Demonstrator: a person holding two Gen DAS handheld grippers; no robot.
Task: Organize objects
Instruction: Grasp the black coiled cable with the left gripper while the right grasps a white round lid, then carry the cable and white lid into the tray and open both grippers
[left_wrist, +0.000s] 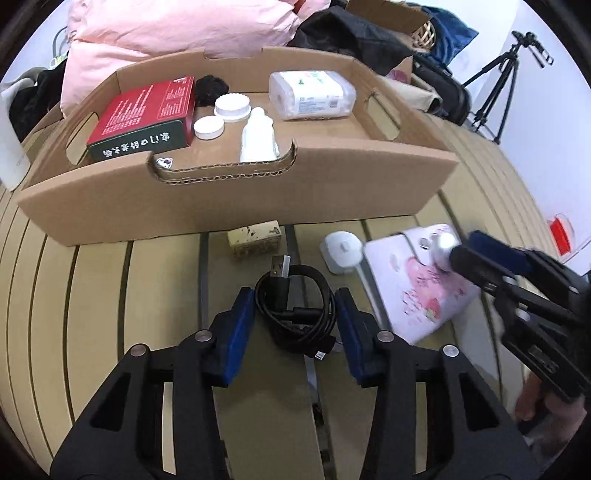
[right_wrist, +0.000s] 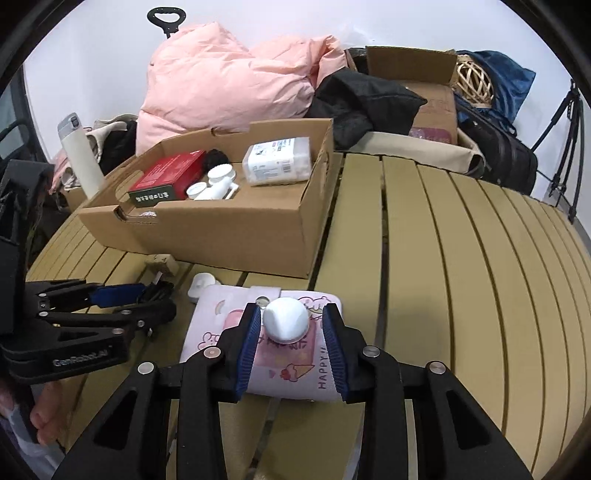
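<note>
We are partway through organizing, judging by how the shallow brown cardboard tray (left_wrist: 229, 206) at the back of the slatted tan bench (right_wrist: 461, 258) is already filling: a red and dark green printed carton (left_wrist: 144, 118) is lying along its left wall, two white round screw-lid jars (left_wrist: 221, 116) and a white plastic squeeze bottle (left_wrist: 258, 136) are sitting mid-tray, a clear-wrapped pack of white cotton pads (left_wrist: 312, 96) is resting near the back right corner, and a small black fuzzy lump (left_wrist: 211, 88) is tucked against the back wall. Several things are still waiting on the bench in front of the tray's near wall: a small cream rectangular block (left_wrist: 255, 236), a white round plug-like piece (left_wrist: 341, 249), a coiled black USB cable (left_wrist: 295, 310), and a flat pink and white pouch with cartoon print (right_wrist: 280, 350) carrying a white dome-shaped knob (right_wrist: 286, 319) on top. We are bringing the left gripper (left_wrist: 295, 317) around the cable coil, its blue pads partly closed and sitting at either side of the loops; whether they are pressing yet we cannot tell for certain. We are setting the right gripper (right_wrist: 290, 332) astride the white knob, half closed, its left pad just touching the knob and a sliver of gap showing on the right, so no firm grip appears yet. Lifting both items into the tray is what we are judging to remain, then the block and plug piece.
</note>
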